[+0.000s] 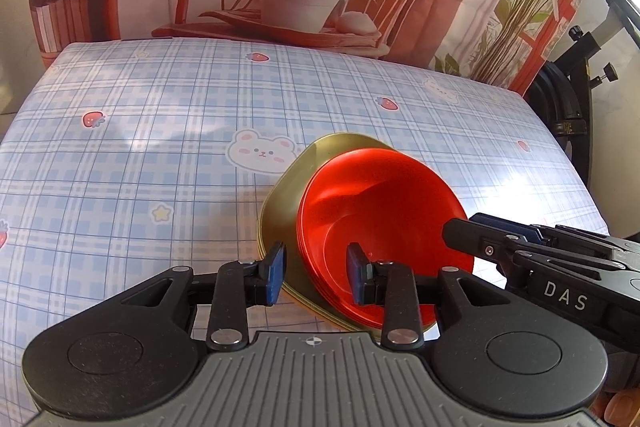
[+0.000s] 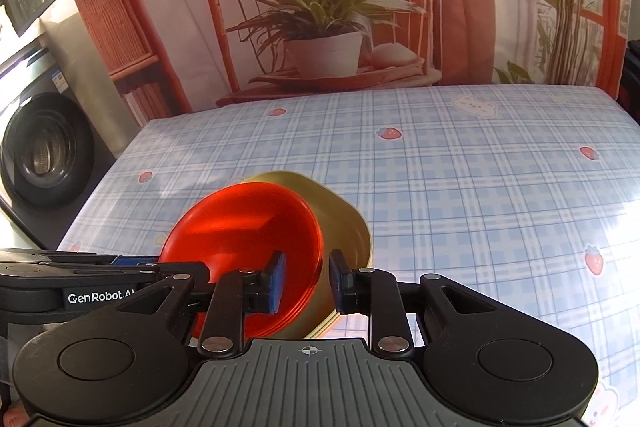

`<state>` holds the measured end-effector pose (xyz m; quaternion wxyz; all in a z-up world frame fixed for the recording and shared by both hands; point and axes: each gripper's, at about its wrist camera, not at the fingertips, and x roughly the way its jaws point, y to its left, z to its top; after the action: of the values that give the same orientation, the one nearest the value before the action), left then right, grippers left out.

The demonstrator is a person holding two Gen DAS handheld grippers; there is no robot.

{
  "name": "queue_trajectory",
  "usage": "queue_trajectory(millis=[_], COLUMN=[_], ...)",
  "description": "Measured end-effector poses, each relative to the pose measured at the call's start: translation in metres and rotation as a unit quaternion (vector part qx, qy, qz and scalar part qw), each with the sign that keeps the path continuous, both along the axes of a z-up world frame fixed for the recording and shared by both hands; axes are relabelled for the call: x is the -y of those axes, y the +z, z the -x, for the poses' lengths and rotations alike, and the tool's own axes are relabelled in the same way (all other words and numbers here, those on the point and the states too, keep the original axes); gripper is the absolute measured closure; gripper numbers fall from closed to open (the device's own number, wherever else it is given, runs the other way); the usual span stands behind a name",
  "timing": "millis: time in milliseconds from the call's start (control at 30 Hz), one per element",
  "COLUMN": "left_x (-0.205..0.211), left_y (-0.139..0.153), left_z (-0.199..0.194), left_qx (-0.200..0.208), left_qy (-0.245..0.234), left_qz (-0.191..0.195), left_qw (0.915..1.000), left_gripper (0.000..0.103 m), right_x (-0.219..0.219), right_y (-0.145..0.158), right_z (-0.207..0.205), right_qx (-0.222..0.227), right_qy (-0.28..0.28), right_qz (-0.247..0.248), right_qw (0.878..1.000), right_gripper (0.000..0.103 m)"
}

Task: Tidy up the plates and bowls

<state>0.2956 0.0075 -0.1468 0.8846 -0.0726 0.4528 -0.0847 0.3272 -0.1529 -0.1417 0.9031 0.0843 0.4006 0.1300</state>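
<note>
The stacking step looks almost done: a stack of shiny red round metal bowls (image 1: pixel 384 227) sits inside a gold metal plate with rounded corners (image 1: pixel 288 187), and both rest on the table with the blue checked cloth (image 1: pixel 140 147) that has strawberries and bears on it. The left gripper (image 1: pixel 316 273) is open, with one blue finger (image 1: pixel 276 275) outside the gold rim and the other down inside the red bowls, so the near edges sit between them. The right gripper (image 2: pixel 308 283) is open too, with the other side of the red and gold edges in its gap. Next, I think both need to pinch gently and lift together, or back straight out. A bump could slide the slick stack.
</note>
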Motion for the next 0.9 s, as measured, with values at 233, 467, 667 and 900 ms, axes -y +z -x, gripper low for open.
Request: queue_trajectory(millis=[233,467,667,900], left_x=[-0.001,-0.002,0.002,0.008], left_y=[0.021,0.047,0.077,0.111], left_z=[0.013,0.032,0.055,0.093], left_qx=[0.033,0.081,0.126,0.175], left_qy=[0.022,0.063,0.095,0.119], left_qz=[-0.023,-0.048,-0.066,-0.07], left_qw=[0.9989,0.9936,0.9853,0.9749], left_gripper=[0.065,0.051,0.039,0.026], right_x=[0.02,0.042,0.064,0.083], right_y=[0.027,0.049,0.075,0.099], right_z=[0.011,0.029,0.047,0.072], right_qx=[0.064,0.11,0.149,0.177], right_qy=[-0.02,-0.028,-0.045,-0.056], right_qz=[0.004,0.011,0.011,-0.004], right_qw=[0.998,0.993,0.988,0.983], right_gripper=[0.072,0.048,0.023,0.0])
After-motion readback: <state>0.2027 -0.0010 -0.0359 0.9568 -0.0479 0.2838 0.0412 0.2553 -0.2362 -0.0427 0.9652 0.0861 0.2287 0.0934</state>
